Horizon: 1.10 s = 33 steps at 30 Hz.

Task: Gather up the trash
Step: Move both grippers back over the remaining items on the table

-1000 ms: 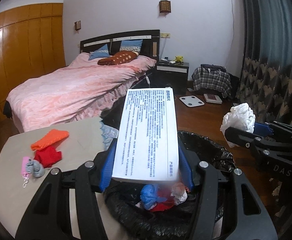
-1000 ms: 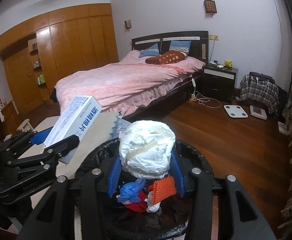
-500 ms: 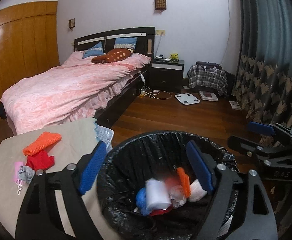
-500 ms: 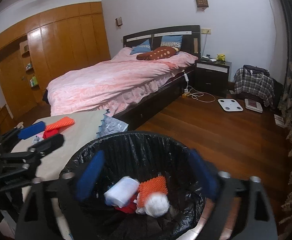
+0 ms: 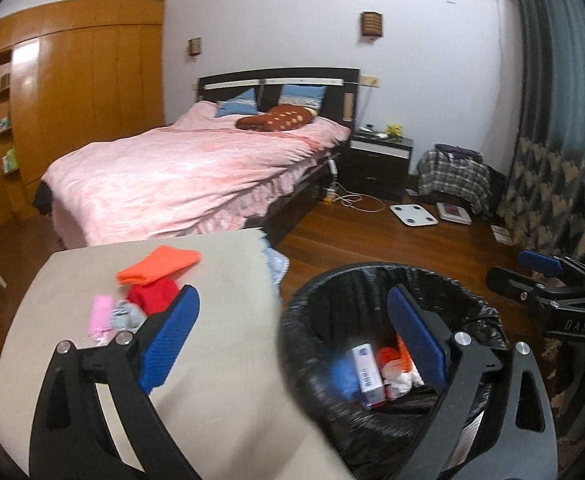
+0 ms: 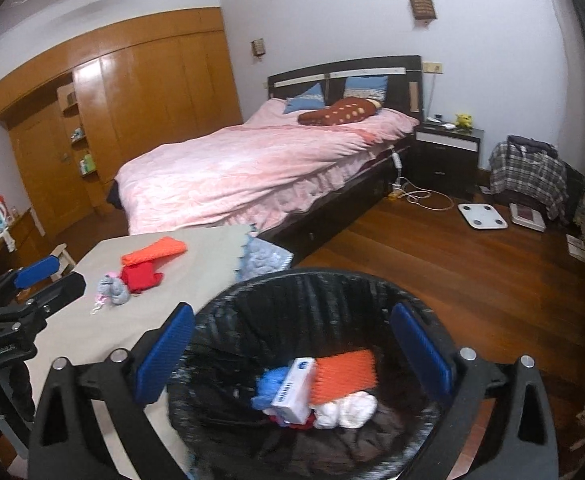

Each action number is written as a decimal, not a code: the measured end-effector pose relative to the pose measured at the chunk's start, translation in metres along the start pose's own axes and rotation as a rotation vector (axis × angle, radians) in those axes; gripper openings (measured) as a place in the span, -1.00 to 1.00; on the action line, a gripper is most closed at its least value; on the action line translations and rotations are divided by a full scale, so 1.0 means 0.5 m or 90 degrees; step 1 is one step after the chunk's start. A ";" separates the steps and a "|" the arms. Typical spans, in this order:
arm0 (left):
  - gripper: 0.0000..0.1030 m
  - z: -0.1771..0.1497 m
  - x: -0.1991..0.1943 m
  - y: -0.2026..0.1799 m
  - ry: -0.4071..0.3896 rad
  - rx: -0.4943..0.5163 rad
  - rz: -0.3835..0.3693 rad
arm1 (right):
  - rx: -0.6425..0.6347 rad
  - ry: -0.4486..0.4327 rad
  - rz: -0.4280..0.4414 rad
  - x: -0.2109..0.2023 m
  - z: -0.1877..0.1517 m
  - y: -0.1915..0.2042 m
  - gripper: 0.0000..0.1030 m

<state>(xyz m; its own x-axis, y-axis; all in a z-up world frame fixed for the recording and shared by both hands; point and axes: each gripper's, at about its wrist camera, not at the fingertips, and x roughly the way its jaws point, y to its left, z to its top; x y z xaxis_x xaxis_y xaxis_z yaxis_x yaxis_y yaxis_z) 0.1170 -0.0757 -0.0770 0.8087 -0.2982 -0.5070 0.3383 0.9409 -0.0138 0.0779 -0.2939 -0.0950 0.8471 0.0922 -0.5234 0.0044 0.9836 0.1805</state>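
Right wrist view: box (image 6: 294,390) and wad (image 6: 348,410) now dropped in bin (image 6: 292,292) — both grippers' fingers open, left's still widening.

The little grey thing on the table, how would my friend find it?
Start at the beige table beside the black trash bin. A small pile sits near its far end: an orange cloth, then a red one. The grey thing lies beside the red cloth, lumpy and soft-looking, the only grey piece there.

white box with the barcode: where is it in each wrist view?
Left wrist: white box low and right of centre, on end inside the black-lined bin.
Right wrist: white box bottom centre, in the same bin, left of an orange piece.
Shared landmark: the pink bed.
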 end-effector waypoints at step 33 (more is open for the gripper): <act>0.80 -0.070 -0.011 0.402 0.021 -0.100 0.216 | -0.069 0.035 0.098 0.250 0.012 0.342 0.89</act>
<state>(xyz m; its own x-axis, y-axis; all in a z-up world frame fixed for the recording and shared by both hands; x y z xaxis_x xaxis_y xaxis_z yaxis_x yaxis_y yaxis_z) 0.1636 0.1208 -0.1072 0.8450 0.0378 -0.5334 -0.0267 0.9992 0.0285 0.1879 -0.1151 -0.1246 0.8034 0.2480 -0.5413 -0.1830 0.9680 0.1719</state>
